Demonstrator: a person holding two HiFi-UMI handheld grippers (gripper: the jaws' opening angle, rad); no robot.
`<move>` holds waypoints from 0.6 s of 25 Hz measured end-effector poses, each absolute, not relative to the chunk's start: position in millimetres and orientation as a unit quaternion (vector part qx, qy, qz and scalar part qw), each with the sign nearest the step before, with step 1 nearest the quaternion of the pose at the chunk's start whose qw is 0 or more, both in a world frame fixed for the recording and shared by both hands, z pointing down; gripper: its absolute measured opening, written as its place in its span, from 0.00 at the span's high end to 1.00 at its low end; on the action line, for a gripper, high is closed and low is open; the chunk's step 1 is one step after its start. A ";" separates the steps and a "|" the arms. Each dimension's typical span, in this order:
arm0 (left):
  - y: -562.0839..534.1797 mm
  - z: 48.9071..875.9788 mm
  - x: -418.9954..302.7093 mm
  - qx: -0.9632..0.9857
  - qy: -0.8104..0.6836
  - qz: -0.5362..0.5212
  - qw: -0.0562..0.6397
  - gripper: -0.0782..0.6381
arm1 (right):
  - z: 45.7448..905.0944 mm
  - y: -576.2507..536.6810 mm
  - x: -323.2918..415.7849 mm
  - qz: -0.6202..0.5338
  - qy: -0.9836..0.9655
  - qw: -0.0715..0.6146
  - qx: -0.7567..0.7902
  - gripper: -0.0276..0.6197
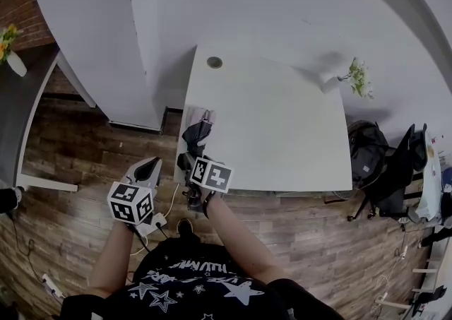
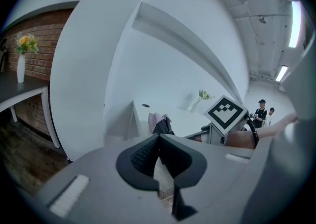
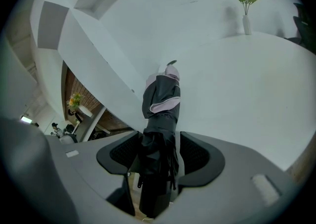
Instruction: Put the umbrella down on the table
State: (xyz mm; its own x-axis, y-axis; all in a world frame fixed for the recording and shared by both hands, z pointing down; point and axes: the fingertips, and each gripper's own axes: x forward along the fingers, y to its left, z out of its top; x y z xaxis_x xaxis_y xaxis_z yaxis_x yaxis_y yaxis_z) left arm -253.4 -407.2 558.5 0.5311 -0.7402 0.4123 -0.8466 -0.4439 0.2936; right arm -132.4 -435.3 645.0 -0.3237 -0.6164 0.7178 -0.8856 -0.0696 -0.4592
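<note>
The folded umbrella (image 3: 160, 114) runs straight out from between the jaws of the right gripper (image 3: 160, 154), dark fabric with a pale pink band; its far end lies on the white surface (image 3: 247, 94) ahead of the jaws, while its near end hangs in the gap between them, out over the edge nearest the person. The jaws stand spread wide; a sliver of space shows beside the fabric on one side, and the other pad sits just beside it, so I judge the hold released and not clamped. That fits the task; the surface seems to carry the weight now, and the gripper points down along the umbrella's length so it can draw back without dragging it.

From the head view the umbrella (image 1: 198, 135) sits at the near left corner of the surface (image 1: 282, 128), just ahead of the right gripper (image 1: 192, 163); with part of it overhanging, it might tip if nudged.

The left gripper (image 2: 158, 141) is held off to the side, short of the surface, its jaws closed together on nothing; it appears to be kept clear since one gripper suffices here.
</note>
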 end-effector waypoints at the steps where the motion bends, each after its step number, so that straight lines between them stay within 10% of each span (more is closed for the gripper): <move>1: -406.1 557.6 -252.7 0.842 -0.472 0.112 0.237 0.89 | 642.9 -433.9 -130.9 0.466 -0.668 0.143 0.563 0.52; 15: -374.3 524.8 -214.0 0.840 -0.490 0.091 0.215 0.89 | 586.7 -402.1 -71.4 0.449 -0.708 0.060 0.542 0.63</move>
